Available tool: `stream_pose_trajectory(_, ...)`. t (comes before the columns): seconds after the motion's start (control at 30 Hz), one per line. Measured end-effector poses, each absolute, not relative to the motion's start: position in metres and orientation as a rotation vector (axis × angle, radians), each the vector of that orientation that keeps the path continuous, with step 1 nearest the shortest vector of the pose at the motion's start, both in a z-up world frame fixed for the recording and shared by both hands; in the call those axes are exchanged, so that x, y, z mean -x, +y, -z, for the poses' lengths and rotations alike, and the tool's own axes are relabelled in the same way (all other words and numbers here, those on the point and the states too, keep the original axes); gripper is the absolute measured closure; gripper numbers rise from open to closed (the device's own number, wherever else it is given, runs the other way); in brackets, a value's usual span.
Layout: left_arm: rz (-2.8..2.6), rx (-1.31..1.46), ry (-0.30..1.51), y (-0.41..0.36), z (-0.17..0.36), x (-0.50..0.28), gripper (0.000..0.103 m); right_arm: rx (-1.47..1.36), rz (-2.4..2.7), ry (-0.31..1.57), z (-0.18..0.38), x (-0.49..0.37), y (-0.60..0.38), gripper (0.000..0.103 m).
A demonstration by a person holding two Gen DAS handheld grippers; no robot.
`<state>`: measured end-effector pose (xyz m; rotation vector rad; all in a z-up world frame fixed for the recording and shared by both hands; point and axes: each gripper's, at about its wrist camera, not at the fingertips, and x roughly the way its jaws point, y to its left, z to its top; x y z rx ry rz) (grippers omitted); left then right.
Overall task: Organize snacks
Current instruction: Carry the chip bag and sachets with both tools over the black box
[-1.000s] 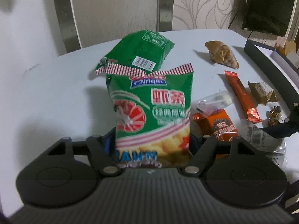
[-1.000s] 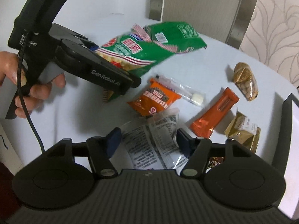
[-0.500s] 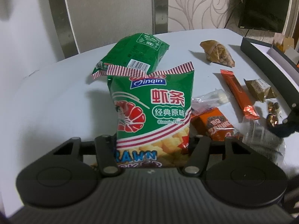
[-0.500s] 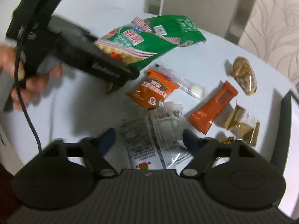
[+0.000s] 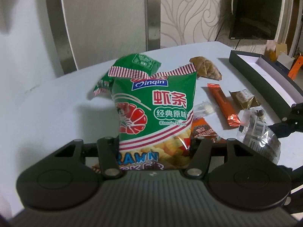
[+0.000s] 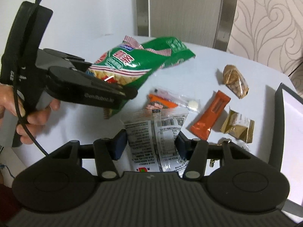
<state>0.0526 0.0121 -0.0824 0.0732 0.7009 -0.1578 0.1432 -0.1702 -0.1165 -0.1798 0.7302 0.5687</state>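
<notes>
A white desk with a rounded edge carries everything. Behind it stand a pale panel framed by grey metal strips and a wall with swirl-patterned wallpaper. A dark screen stands at the far right, with cardboard clutter just below it.

Both black plastic grippers show silver screws, blue-padded jaws, a trailing black cable.
</notes>
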Motion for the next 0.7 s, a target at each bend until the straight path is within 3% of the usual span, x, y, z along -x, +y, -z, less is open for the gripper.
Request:
stream_pose_trajectory(0.37, 0.293, -0.108, 0.658, 0.012, 0.058, -0.057, 0.043, 0.118, -0.463, 0.685, 0.085, -0.119, -0.166, 0.043)
stream_pose_trajectory(0.7, 0.457, -0.135, 0.601, -0.081, 0.037, -0.092, 0.042, 0.062, -0.279, 0.661, 0.066, -0.112, -0.233, 0.043)
